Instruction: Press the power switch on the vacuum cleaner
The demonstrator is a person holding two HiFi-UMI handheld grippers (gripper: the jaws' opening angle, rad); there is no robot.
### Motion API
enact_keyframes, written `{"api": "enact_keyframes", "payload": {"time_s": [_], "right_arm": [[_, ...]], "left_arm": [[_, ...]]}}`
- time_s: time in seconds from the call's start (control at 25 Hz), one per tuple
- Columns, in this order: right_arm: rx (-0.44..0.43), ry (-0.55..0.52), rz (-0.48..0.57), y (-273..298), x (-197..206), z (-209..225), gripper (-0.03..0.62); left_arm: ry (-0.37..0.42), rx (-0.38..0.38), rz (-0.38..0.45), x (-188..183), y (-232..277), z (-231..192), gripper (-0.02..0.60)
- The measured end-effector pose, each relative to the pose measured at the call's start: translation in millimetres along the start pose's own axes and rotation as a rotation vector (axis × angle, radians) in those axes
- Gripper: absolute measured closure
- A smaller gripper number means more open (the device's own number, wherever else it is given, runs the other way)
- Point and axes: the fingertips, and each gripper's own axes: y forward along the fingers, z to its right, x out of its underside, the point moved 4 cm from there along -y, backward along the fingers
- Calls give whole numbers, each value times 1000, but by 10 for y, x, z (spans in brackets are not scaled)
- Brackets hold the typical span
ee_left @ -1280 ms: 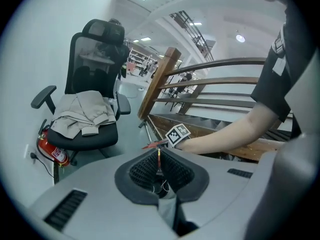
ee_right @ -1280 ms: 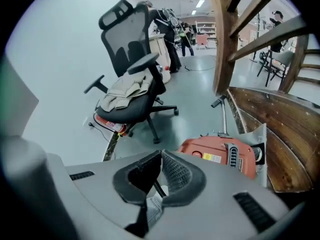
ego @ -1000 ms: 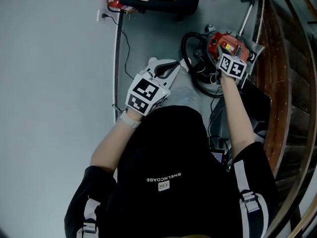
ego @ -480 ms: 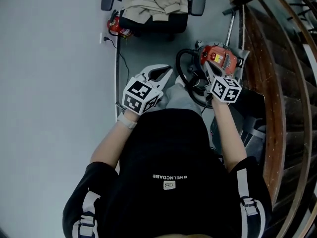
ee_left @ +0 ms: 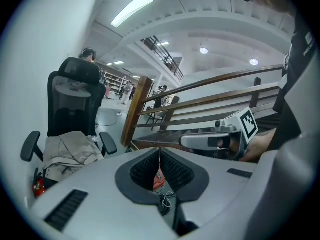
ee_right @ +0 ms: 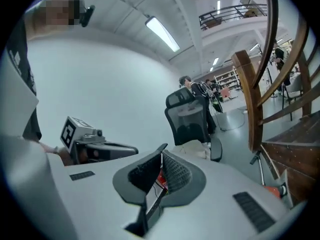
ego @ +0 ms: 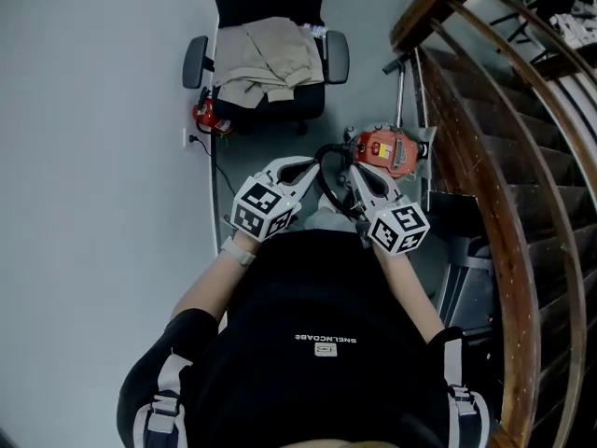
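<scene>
Head view: the vacuum cleaner [ego: 384, 150] sits on the grey floor [ego: 93, 110] beside the staircase [ego: 485, 138], its hose [ego: 323, 171] looped in front. I judge a reach could snag that loop and miss the switch.

Left gripper view: the left hand-held gripper [ee_left: 160, 151] is closed up and empty, with an office chair [ee_left: 70, 94] beyond.

Right gripper view: the right hand-held gripper [ee_right: 161, 156] is likewise closed and empty, against a bare wall [ee_right: 100, 84].

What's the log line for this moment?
left gripper shut, empty | right gripper shut, empty | vacuum cleaner on floor, clear of both
</scene>
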Motion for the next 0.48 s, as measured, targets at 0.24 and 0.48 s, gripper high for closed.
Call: {"api": "enact_keyframes", "payload": {"time_s": [0.24, 0.48], "right_arm": [[-50, -123, 97, -273, -244, -244, 565], [-44, -187, 158, -418, -370, -284, 565]], "left_arm": [[52, 40, 57, -271, -41, 153, 565], [70, 75, 82, -399, -23, 200, 565]]}}
